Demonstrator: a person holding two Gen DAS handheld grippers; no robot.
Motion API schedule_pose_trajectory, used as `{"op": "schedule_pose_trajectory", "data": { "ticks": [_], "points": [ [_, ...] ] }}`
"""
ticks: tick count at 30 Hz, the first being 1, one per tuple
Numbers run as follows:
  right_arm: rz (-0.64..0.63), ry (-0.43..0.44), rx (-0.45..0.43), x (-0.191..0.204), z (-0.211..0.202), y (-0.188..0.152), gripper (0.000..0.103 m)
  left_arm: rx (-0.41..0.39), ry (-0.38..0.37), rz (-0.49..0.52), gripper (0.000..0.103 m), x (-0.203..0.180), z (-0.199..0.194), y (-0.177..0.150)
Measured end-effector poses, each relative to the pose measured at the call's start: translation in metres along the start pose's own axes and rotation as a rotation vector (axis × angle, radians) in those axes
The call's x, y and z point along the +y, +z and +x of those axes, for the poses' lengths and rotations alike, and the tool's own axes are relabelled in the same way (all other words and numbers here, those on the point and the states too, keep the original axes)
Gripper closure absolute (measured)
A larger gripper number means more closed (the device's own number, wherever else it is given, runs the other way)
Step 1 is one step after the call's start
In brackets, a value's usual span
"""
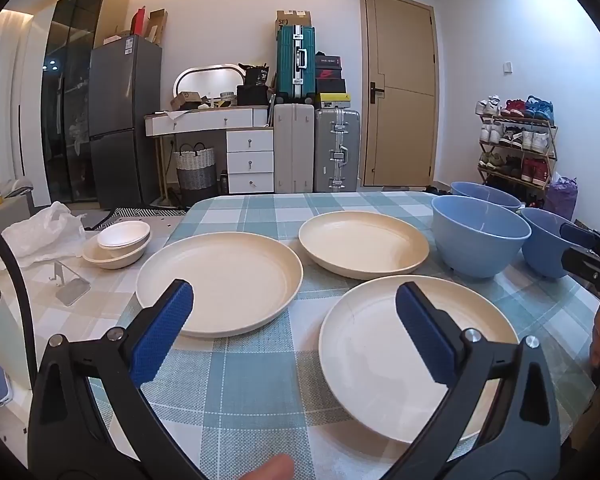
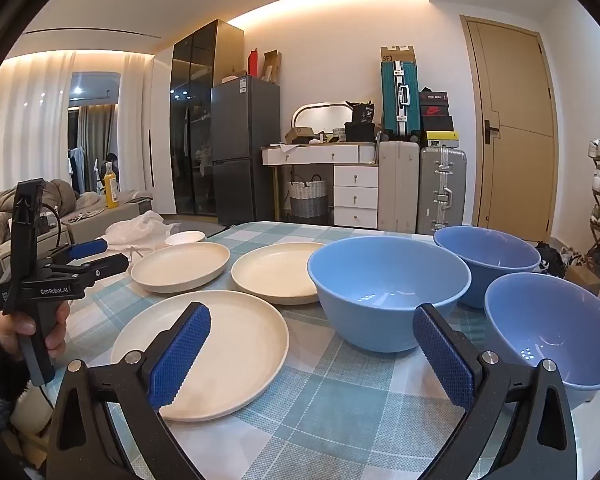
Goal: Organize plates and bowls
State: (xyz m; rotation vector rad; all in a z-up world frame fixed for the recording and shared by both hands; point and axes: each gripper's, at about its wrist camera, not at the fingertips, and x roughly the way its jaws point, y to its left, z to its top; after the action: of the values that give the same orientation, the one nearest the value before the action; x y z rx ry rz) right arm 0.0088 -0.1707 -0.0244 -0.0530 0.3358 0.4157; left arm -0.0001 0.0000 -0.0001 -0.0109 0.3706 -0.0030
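Left wrist view: the left gripper (image 1: 294,308) hangs over the checked tablecloth (image 1: 236,392) with its jaws wide apart and nothing between them. The near plate (image 1: 376,344) sits low right, partly behind the right finger, and its near rim comes close to the table's near edge. The left plate (image 1: 228,280) is just beside it with a strip of cloth between them, and the far plate (image 1: 362,246) sits behind, none of them touching. Three blue bowls crowd the right side, the big middle bowl (image 1: 480,236) just beside the far plate. Off the cloth on the far left there's a stack of small bowls (image 1: 118,244), a plastic bag (image 1: 44,232) and a phone stand (image 1: 70,286). Right wrist view: the right gripper (image 2: 312,340) is also spread wide, holding nothing, and looks at the open cloth between the near plate (image 2: 228,356) and the middle bowl (image 2: 388,292). The right bowl (image 2: 548,332) sits right against the right finger, close to the table's right edge, with the far bowl (image 2: 488,256) behind it. The left gripper (image 2: 86,254) pokes in from the left, held in a hand (image 2: 32,330).
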Motion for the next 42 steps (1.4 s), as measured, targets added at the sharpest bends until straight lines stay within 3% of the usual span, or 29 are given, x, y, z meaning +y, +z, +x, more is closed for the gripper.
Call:
{"op": "schedule_pose_trajectory", "data": {
  "ticks": [42],
  "points": [
    [0.000,0.001,-0.001,0.0000,0.0000,-0.0004,0.000,-0.010,0.002,-0.002,0.002,0.0001,-0.0006,-0.0001]
  ]
}}
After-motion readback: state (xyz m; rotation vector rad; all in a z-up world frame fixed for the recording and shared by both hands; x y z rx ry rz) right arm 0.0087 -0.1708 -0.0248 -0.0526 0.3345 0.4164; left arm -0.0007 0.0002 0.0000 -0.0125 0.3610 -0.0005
